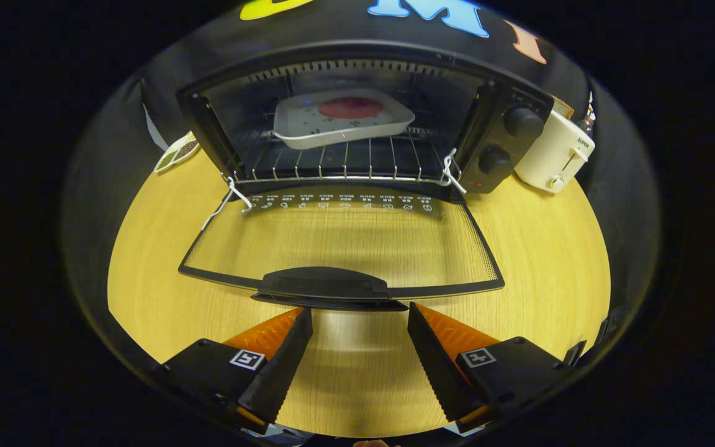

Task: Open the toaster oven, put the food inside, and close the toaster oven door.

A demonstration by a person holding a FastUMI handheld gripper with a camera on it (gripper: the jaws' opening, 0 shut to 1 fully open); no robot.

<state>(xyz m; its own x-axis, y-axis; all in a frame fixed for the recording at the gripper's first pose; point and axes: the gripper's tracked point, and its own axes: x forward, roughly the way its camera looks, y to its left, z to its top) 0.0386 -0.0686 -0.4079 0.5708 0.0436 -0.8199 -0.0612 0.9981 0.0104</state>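
Gripper view looks along the fingers at the oven (357, 118); its door (339, 248) lies folded down flat over the table (537, 248); the plate (343, 124) with food (350, 108) sits on the rack inside; the gripper (360, 323) is spread open, empty, just short of the handle (323, 284); closing seems next: get under the handle and lift.
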